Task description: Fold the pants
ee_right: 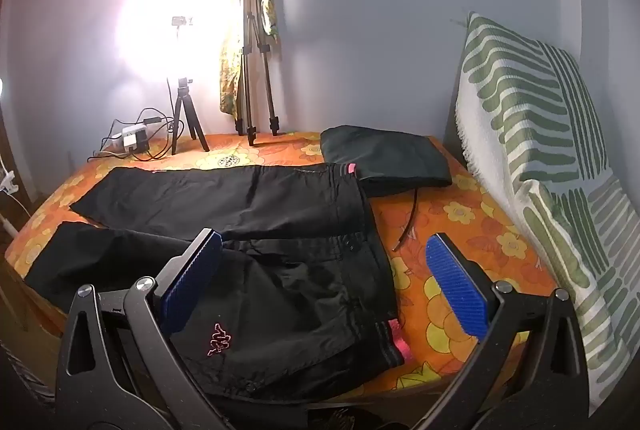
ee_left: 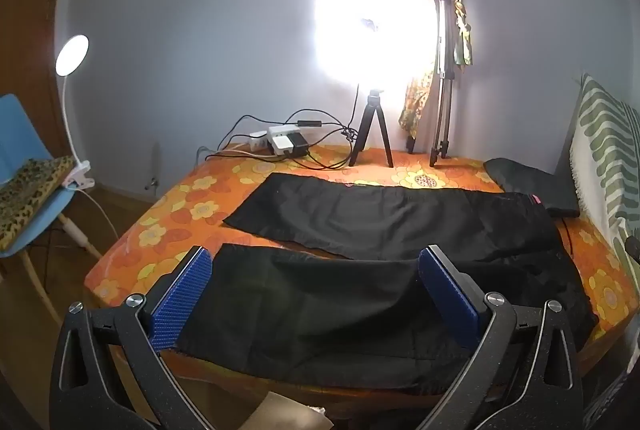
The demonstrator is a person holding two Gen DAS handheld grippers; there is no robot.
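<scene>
Black pants [ee_left: 384, 214] lie spread flat on the orange flowered table cover [ee_left: 168, 218], legs running left, waistband at the right. My left gripper [ee_left: 316, 270] hovers open above the near leg's hem end, blue pads wide apart and touching nothing. In the right wrist view the pants [ee_right: 248, 202] show a pink logo near the front and a pink-trimmed waistband. My right gripper [ee_right: 326, 272] hangs open over the near waistband corner, its left pad above the cloth and its right pad above the bare cover [ee_right: 460, 214].
A folded dark garment [ee_right: 384, 158] lies behind the waistband. Two tripods [ee_left: 372, 134], a bright lamp, a power strip with cables [ee_left: 280, 144] stand at the back edge. A green-striped pillow [ee_right: 540, 158] leans at the right; a blue chair [ee_left: 24, 190] with a clip lamp stands left.
</scene>
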